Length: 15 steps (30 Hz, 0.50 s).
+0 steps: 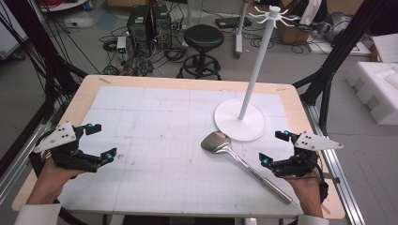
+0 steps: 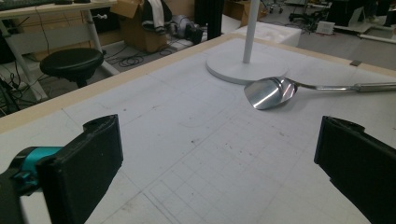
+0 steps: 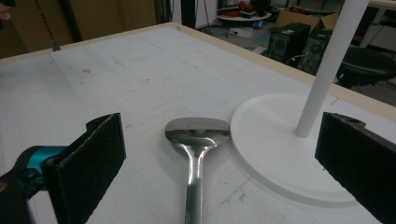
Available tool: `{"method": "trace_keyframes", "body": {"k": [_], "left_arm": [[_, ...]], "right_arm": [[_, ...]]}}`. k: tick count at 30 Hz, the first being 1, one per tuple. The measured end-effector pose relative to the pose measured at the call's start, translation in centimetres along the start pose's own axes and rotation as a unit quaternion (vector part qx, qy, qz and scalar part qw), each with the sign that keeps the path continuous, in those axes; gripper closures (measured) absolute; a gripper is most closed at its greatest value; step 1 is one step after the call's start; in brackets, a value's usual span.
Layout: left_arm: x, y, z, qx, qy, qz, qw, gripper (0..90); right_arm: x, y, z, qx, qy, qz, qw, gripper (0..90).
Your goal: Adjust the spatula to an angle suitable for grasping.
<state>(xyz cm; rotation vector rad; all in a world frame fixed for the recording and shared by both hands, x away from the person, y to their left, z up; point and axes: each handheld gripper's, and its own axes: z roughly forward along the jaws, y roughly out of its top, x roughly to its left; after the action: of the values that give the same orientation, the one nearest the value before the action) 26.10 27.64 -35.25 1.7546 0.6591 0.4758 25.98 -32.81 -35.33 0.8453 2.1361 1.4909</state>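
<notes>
- Holding a tool in each hand, we keep both low over the worktop (image 1: 155,117), one near each front corner.
- Our left tool (image 1: 96,140) sits over the left part of the gridded white mat, its jaws spread wide with nothing between them; in the left gripper view the bare mat lies between the two black pads (image 2: 100,154).
- Our right tool (image 1: 277,147) sits at the right edge of the worktop, its jaws likewise spread and holding nothing.
- A metal ladle (image 1: 244,164) lies flat on the mat, well apart from our left tool and near our right one.
- Its shiny bowl (image 3: 197,129) rests just beside the round white base (image 3: 280,154) of a hanging stand (image 1: 256,70); we cannot tell if they touch.
- Its long handle runs back toward the front right corner, passing just beside our right tool.
- In the right gripper view the ladle points straight up between the jaws, though farther off than the pads.
- Standing upright on the base, the white pole carries a ring of hooks (image 1: 274,15) at its top.
</notes>
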Motion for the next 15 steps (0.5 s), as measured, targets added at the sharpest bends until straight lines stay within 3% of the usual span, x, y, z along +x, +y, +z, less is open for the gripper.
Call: {"method": "trace_keyframes", "body": {"k": [9, 15], "left_arm": [[0.10, -0.16, 0.16, 0.002, 0.000, 0.001, 1.0000, 1.7], [-0.24, -0.13, 0.31, 0.004, -0.008, 0.010, 0.9999, 1.7]], "right_arm": [[0.18, 0.40, -0.11, 0.009, 0.005, -0.007, 0.9999, 0.7], [0.59, 0.73, -0.51, 0.011, -0.004, -0.005, 0.9999, 0.7]]}}
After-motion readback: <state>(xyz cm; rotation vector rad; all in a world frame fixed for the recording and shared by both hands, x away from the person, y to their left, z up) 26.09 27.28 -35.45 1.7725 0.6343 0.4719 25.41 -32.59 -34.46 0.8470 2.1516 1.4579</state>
